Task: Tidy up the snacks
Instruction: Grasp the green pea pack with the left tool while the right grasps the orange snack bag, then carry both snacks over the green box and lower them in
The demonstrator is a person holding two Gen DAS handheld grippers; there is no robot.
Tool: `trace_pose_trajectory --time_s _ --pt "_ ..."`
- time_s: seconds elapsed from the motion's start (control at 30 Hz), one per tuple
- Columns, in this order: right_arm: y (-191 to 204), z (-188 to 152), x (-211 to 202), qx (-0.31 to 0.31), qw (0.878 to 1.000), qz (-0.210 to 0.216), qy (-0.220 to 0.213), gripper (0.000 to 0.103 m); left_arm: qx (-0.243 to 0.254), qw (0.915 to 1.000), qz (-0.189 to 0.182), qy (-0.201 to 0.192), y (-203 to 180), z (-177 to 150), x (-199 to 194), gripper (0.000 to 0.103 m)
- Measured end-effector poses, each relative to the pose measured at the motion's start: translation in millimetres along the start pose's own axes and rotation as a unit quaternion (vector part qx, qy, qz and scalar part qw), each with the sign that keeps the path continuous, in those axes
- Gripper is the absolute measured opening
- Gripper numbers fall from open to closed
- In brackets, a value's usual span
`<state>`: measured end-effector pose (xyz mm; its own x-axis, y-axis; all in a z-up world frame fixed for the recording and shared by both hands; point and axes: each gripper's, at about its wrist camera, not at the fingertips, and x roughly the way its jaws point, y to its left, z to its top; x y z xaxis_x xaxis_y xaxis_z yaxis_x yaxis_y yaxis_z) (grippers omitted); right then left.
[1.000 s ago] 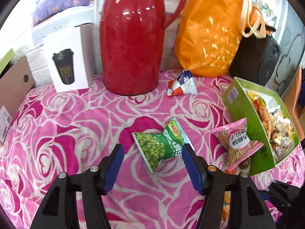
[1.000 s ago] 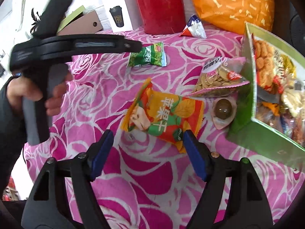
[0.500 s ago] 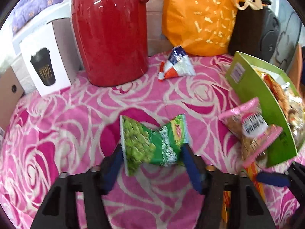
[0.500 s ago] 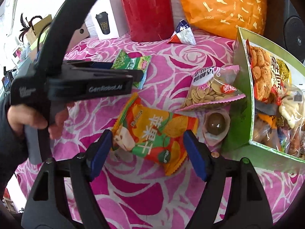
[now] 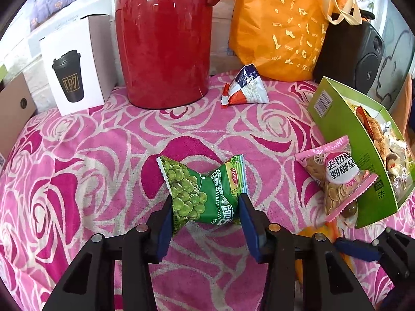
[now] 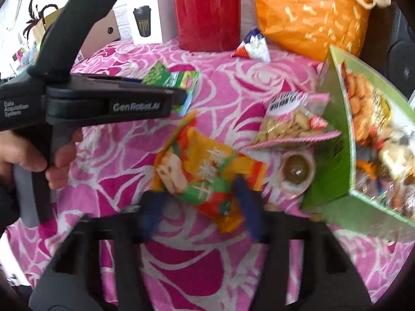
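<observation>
Left wrist view, nearest first: my left gripper has its blue pads pressed into both sides of the green pea packet, which bulges out ahead of them just above the pink rose cloth. To the right, the pink snack bag leans against the green snack box, already loaded with packets. Farther back a small red-white-blue triangular packet lies on the cloth, in front of the red thermos and the orange bag; a white cup box stands left of the thermos, a black speaker at far right. Right wrist view, blurred: my right gripper has narrowed its jaws onto the orange snack packet, pads touching its lower end. A round brown sweet in a clear wrapper lies just beside it, against the box. My left hand and its tool cross the left of this view, hiding part of the pea packet.
</observation>
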<state>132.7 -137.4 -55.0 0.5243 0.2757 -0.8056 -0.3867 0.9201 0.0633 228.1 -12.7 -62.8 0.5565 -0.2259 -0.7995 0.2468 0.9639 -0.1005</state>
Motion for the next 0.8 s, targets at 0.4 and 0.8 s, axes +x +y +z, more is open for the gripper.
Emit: trace_pose_trajectory --time_s 0.4,0.8 --pt "-4 7 -64 0.010 0.996 0.060 -0.070 0.019 -0.003 0.9986 -0.026 -0.046 -5 -12 -49 0.037" --pt "-73 14 -164 0.065 0.980 0.003 -0.187 0.019 0.040 0.9863 -0.086 -0.135 -71 31 -119 0.037"
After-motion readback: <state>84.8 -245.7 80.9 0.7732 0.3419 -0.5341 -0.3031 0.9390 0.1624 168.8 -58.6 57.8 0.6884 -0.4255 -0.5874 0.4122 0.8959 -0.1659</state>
